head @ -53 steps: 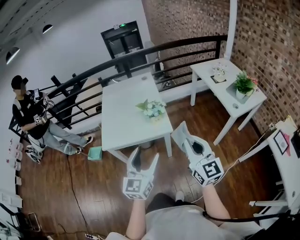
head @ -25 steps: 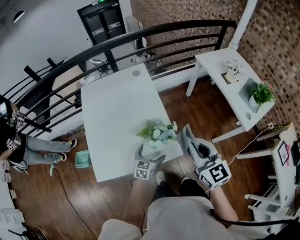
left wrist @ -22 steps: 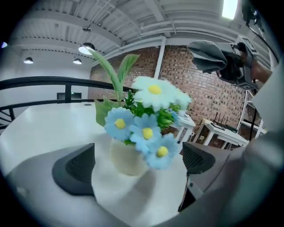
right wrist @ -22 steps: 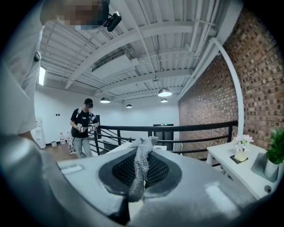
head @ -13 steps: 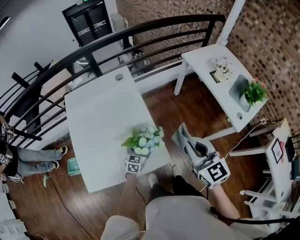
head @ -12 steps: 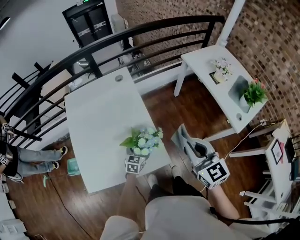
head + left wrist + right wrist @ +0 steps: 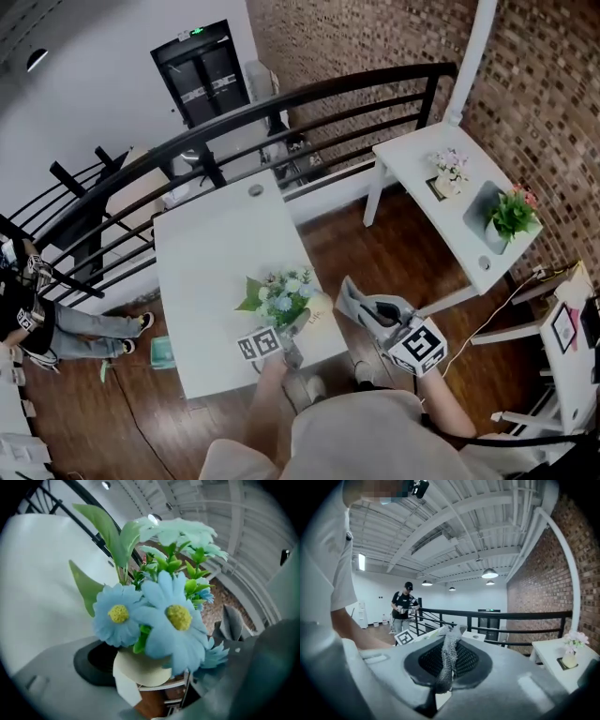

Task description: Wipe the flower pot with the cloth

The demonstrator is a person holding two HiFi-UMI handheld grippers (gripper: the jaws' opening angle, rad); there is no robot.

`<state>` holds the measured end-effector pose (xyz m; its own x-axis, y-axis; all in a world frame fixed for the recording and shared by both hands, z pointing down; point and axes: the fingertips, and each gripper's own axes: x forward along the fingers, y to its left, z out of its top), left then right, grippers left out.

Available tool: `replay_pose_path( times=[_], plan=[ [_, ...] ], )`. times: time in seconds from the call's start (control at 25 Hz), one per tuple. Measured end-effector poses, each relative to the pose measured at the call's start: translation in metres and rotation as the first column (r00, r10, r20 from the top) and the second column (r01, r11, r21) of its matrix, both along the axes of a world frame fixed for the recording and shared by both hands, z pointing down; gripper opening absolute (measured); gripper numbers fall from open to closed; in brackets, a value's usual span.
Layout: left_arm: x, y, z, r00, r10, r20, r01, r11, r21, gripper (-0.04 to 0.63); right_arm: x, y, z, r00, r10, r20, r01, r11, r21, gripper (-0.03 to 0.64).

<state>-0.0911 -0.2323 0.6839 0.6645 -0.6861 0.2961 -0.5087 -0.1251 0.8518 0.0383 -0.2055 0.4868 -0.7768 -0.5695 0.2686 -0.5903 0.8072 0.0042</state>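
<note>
A cream flower pot (image 7: 317, 306) of blue artificial flowers (image 7: 278, 294) leans at the near edge of the white table (image 7: 211, 262). My left gripper (image 7: 298, 330) reaches in from below; its jaws are closing with the pot between them. In the left gripper view the pot (image 7: 140, 668) rests against the black pad of one jaw, and the left gripper (image 7: 171, 681) frames it. My right gripper (image 7: 352, 298) hovers just right of the pot, off the table edge. In the right gripper view the right gripper (image 7: 450, 637) is shut on a grey mesh cloth (image 7: 448, 663).
A black railing (image 7: 281, 103) runs behind the table. A second white table (image 7: 441, 202) at the right carries a green potted plant (image 7: 511, 214) and a small flower ornament (image 7: 450, 169). A person (image 7: 23, 314) sits far left; a green object (image 7: 161, 352) lies on the wood floor.
The left gripper went from wide open to closed round the pot, rolled over and tilted the pot up. The right gripper with the cloth drew nearer the pot.
</note>
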Motion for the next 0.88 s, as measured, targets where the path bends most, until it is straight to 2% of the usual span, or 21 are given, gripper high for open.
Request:
replay_pose_path(
  times=[0.12,0.24,0.32,0.4,0.56,0.72,0.8,0.88],
  plan=[
    [0.014,-0.003,-0.044,0.99,-0.037,-0.138,0.04,0.999,0.015,0.453,-0.025,0.007,-0.001,0.986,-0.157,-0.057,0.159,0.987,0.037,0.005],
    [0.028,-0.003,-0.084,0.973,-0.041,-0.228,0.054,0.997,0.051,0.453,-0.047,0.018,-0.003,0.957,-0.266,-0.112,0.276,0.958,0.077,0.005],
    [0.035,-0.004,-0.107,0.965,-0.031,-0.261,0.054,0.995,0.081,0.453,-0.058,0.021,-0.001,0.941,-0.299,-0.161,0.318,0.941,0.115,0.005],
    [0.042,-0.004,-0.126,0.96,-0.009,-0.281,0.043,0.992,0.115,0.453,-0.061,0.017,0.001,0.939,-0.274,-0.206,0.309,0.937,0.162,0.005],
    [0.055,0.005,-0.15,0.959,0.047,-0.279,0.002,0.985,0.174,0.451,-0.048,-0.003,-0.017,0.958,-0.168,-0.233,0.222,0.948,0.226,0.005],
    [0.063,0.014,-0.161,0.968,0.105,-0.227,-0.05,0.971,0.235,0.449,-0.037,-0.015,-0.036,0.966,-0.143,-0.216,0.196,0.949,0.248,0.004],
    [0.063,0.018,-0.166,0.976,0.134,-0.174,-0.082,0.957,0.278,0.449,-0.033,-0.022,-0.043,0.97,-0.131,-0.206,0.182,0.951,0.252,0.003],
    [0.064,0.023,-0.173,0.972,0.174,-0.159,-0.118,0.942,0.314,0.449,-0.03,-0.028,-0.049,0.976,-0.141,-0.164,0.179,0.953,0.246,0.005]
  ],
)
